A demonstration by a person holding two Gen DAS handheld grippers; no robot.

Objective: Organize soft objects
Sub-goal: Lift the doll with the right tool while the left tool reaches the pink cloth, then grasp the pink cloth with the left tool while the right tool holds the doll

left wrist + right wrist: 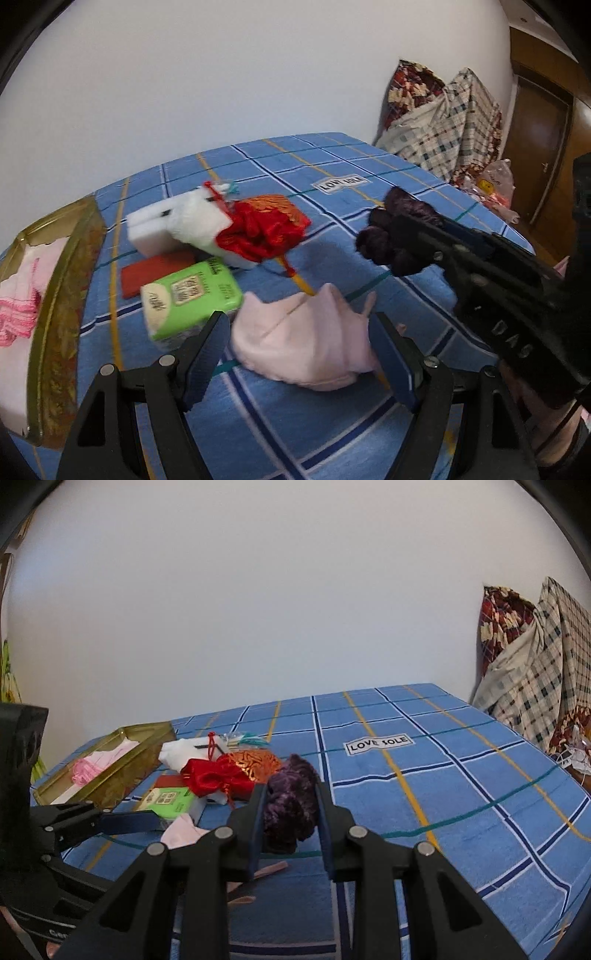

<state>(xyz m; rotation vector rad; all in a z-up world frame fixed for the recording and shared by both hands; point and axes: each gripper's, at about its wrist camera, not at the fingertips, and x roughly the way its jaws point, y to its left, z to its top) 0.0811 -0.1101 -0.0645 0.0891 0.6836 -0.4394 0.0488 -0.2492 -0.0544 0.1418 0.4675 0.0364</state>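
1. The right gripper has its fingers clamped on a purple fuzzy bundle, lifted above the blue plaid bed; the bundle's lower part is hidden.
2. The left gripper has its fingers spread wide around a pink cloth, gripping nothing.
3. A gold tin is cut off at the left edge.
4. Blur hides the green packet's print.

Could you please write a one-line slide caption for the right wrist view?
Right gripper holds a purple scrunchie above the blue plaid cloth, near the gold tin.
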